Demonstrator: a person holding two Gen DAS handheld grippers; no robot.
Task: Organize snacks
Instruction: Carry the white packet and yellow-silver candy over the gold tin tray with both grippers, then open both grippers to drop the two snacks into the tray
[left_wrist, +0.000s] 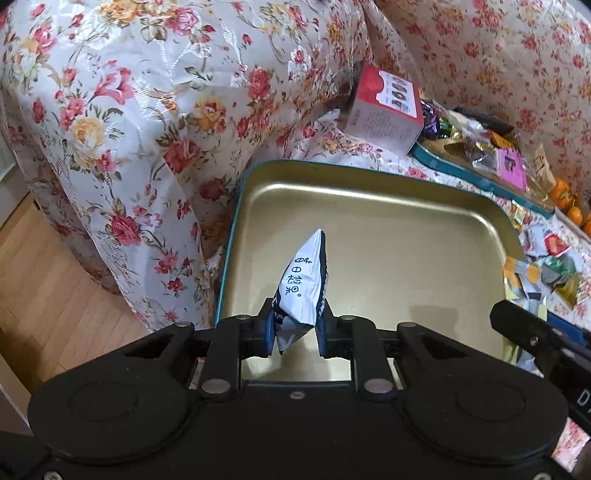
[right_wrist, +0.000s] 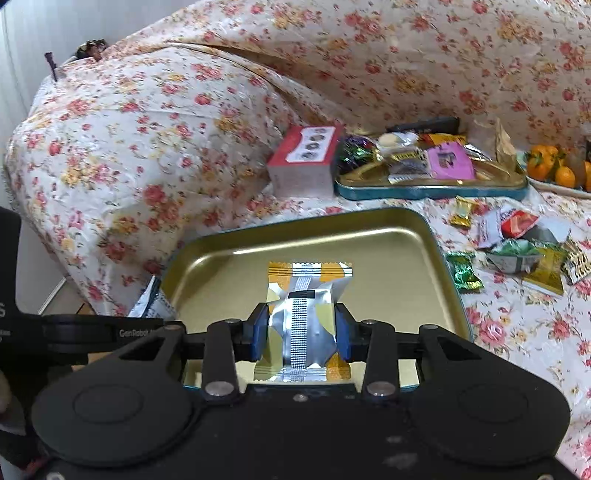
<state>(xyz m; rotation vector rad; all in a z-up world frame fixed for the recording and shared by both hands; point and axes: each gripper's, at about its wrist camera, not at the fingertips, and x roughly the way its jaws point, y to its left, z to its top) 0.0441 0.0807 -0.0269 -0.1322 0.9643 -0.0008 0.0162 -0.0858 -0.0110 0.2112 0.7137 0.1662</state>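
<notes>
My left gripper (left_wrist: 295, 332) is shut on a white and blue snack packet (left_wrist: 303, 284) and holds it above the empty gold tin tray (left_wrist: 406, 236) with a teal rim. My right gripper (right_wrist: 301, 332) is shut on a silver and orange snack packet (right_wrist: 306, 306) above the same tray (right_wrist: 388, 251). The right gripper's arm shows at the right edge of the left wrist view (left_wrist: 535, 336). The left gripper's packet (right_wrist: 151, 301) shows at the tray's left edge in the right wrist view.
A second tin tray (right_wrist: 432, 188) full of snacks stands behind, with a red and white box (right_wrist: 303, 162) beside it. Several loose wrapped snacks (right_wrist: 517, 251) lie on the floral cloth to the right. Oranges (right_wrist: 550, 166) sit far right. Wooden floor (left_wrist: 55, 280) lies left.
</notes>
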